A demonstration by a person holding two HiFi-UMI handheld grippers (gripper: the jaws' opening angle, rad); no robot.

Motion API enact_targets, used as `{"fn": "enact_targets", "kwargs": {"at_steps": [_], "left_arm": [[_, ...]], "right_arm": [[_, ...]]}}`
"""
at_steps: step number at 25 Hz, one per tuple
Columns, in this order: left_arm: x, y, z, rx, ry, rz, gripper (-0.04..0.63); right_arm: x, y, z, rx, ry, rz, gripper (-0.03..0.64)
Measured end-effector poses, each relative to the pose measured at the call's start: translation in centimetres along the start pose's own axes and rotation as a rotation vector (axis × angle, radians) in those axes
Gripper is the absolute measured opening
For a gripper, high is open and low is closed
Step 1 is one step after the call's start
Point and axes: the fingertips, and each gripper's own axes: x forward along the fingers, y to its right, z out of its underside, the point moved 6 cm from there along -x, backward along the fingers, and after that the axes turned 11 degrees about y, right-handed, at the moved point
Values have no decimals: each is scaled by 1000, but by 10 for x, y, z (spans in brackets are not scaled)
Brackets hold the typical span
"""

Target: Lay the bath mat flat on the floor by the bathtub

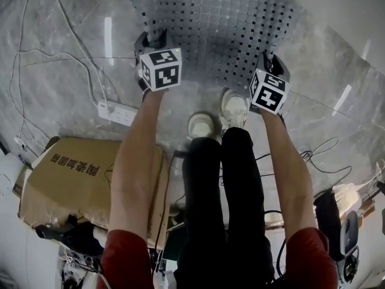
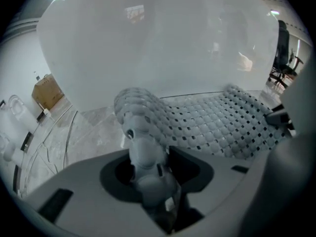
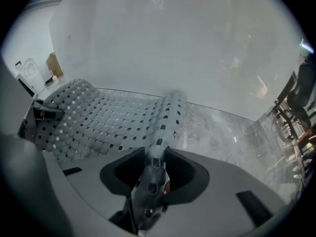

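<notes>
Grey bath mat (image 1: 210, 35): rubbery sheet full of small square holes, spread over the far part of the floor, its far edge against the bathtub.
Floor (image 1: 72, 41): pale marbled grey stone, glossy, with light streaks on it.
Bathtub (image 2: 158, 43): smooth white wall rising just behind the mat and filling the upper part of both gripper views.
Left gripper (image 1: 151, 41): pointing steeply down at the mat's near left corner, marker cube facing up.
Left grip: in the left gripper view that gripper (image 2: 150, 174) is clamped on a bunched fold of the mat (image 2: 217, 122), which humps up from the floor into the jaws.
Right gripper (image 1: 274, 62): pointing steeply down at the near right corner, level with the left one.
Right grip: in the right gripper view that gripper (image 3: 153, 177) pinches a narrow ridge of the mat (image 3: 98, 117), which climbs from the floor into the jaws.
Mat between the tools: sags towards the floor; only the two near corners are lifted.
Shoes (image 1: 216, 116): a pair of white ones just near of the mat's near edge, between the two arms.
Power strip (image 1: 117, 112): white, on the floor left of the left arm, cables trailing off to the far left.
Cardboard box (image 1: 78, 173): brown, near left, well apart from the mat.
</notes>
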Motion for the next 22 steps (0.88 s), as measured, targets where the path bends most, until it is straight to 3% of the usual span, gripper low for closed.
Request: {"fn": "enact_targets", "kwargs": {"at_steps": [8,13,17,22], "left_arm": [[15,-13,16,-40,-48,-29,228],[15,-21,27,-15,-73,-28,329],[12,-24,31,-15,-72,-19,352],[6,-25,34,-21,-90,-22,365]], "right_arm": [[8,11,9,5,-21,37,169],[10,15,14,21,-25,81,200],[11,14,14,-16,-18,111,210],[7,22,17,58,-31,135,289]]}}
